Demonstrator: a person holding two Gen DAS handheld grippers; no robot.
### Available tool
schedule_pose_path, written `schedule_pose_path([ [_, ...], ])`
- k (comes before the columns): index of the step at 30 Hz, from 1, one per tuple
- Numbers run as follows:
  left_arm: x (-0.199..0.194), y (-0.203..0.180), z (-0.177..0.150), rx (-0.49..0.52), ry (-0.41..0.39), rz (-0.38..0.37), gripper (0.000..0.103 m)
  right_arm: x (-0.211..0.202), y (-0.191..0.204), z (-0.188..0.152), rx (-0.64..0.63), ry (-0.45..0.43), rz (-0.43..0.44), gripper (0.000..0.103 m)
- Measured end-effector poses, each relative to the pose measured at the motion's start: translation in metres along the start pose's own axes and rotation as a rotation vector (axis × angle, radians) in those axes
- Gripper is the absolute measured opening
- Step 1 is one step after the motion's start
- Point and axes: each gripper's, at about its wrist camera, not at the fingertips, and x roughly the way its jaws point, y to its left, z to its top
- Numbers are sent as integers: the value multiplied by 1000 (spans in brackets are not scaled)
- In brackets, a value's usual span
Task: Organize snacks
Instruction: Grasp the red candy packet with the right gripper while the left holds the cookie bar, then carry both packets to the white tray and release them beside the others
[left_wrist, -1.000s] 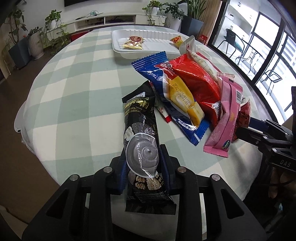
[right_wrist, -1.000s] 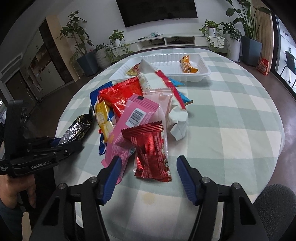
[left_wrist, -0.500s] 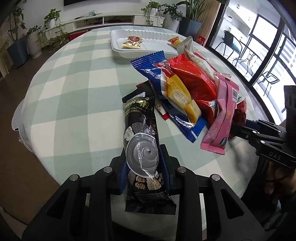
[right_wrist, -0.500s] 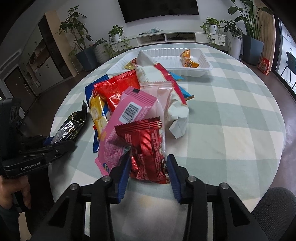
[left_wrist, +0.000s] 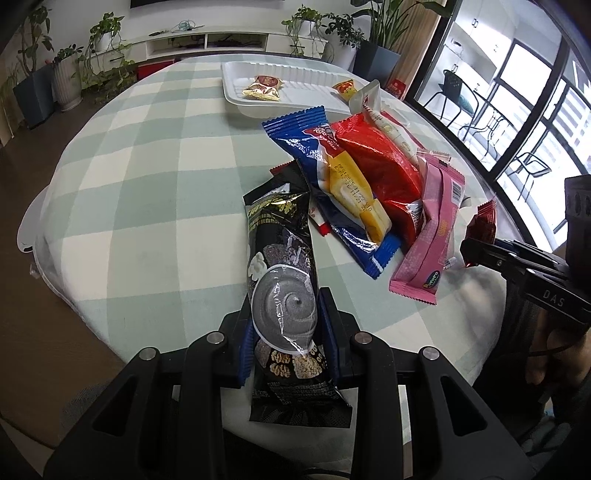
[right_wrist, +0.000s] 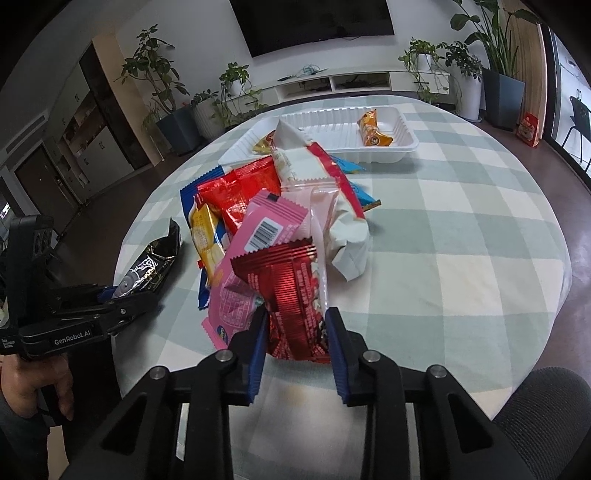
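My left gripper (left_wrist: 284, 306) is shut on a long black snack packet (left_wrist: 282, 258), gripping it near its lower end at the table's near edge. In the right wrist view, my right gripper (right_wrist: 295, 314) has its jaws closing on a red foil packet (right_wrist: 288, 280), and both pads touch its sides. That packet lies on a pink packet (right_wrist: 266, 229) at the near end of a pile of snacks. A white tray (right_wrist: 402, 147) at the far side holds an orange packet (right_wrist: 373, 129) and a gold one (left_wrist: 262, 86).
The pile also holds a blue packet (left_wrist: 314, 147), a red bag (left_wrist: 380, 158) and a white wrapper (right_wrist: 347, 240). The round table has a green checked cloth (right_wrist: 461, 240). A dark chair (right_wrist: 546, 406) stands at the lower right. Potted plants line the far wall.
My right gripper's jaws went from wide apart around the red foil packet to closed against its sides. My left gripper kept its hold on the black packet and stayed in place.
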Motion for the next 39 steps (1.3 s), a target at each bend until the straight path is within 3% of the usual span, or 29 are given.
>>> schedule_pose_path([
  [14,-23,4,0,-39,-48,-44,28,-12,-23,1,96,-4,39,32],
  [23,-48,22,19,-79,-101,-58,28,-30,-58,17,181,-51,26,32],
  [31,-64,45,67,-81,-172,-34,28,-62,-117,52,266,-150,-59,32],
  [39,-71,40,156,16,-249,-25,28,-82,-155,121,279,-247,-83,32],
])
